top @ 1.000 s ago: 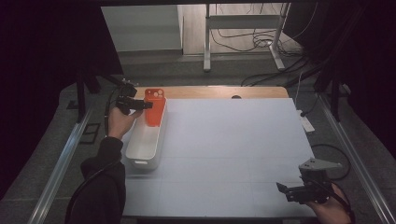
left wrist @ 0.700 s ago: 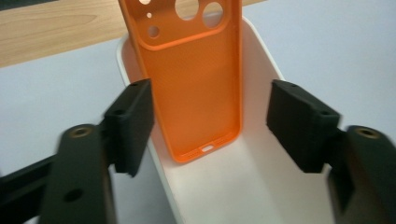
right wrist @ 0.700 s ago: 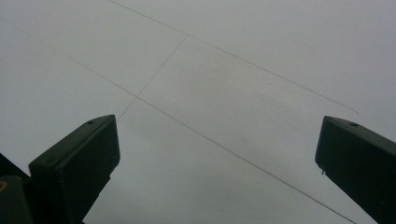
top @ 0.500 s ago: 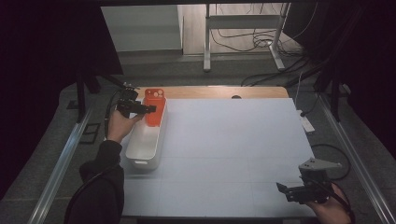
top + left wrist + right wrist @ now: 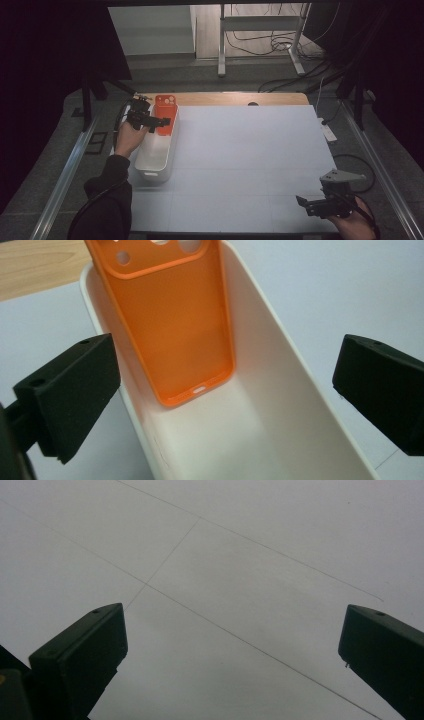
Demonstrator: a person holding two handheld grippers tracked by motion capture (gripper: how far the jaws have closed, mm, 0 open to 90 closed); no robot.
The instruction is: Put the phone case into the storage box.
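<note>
On the pale grey table mat [image 5: 250,160], the right gripper [image 5: 307,204] hovers at five o'clock with jaws wide apart over bare mat, while the left gripper [image 5: 161,121], its jaws just opened and gripping nothing, faces the orange silicone phone case [image 5: 170,325] leaning inside the white oblong plastic bin [image 5: 280,405] at twelve o'clock.

My left gripper [image 5: 161,121] is black, with two blocky, flat-faced jaws; each carries a small round hole near its top edge. A black cable [image 5: 95,202] trails from it along my dark sleeve [image 5: 107,200]. My right gripper [image 5: 306,203] is black too, with the same squared jaws, and it bears a grey three-cornered plate [image 5: 342,176] on top. A dark strap circles that wrist.
</note>
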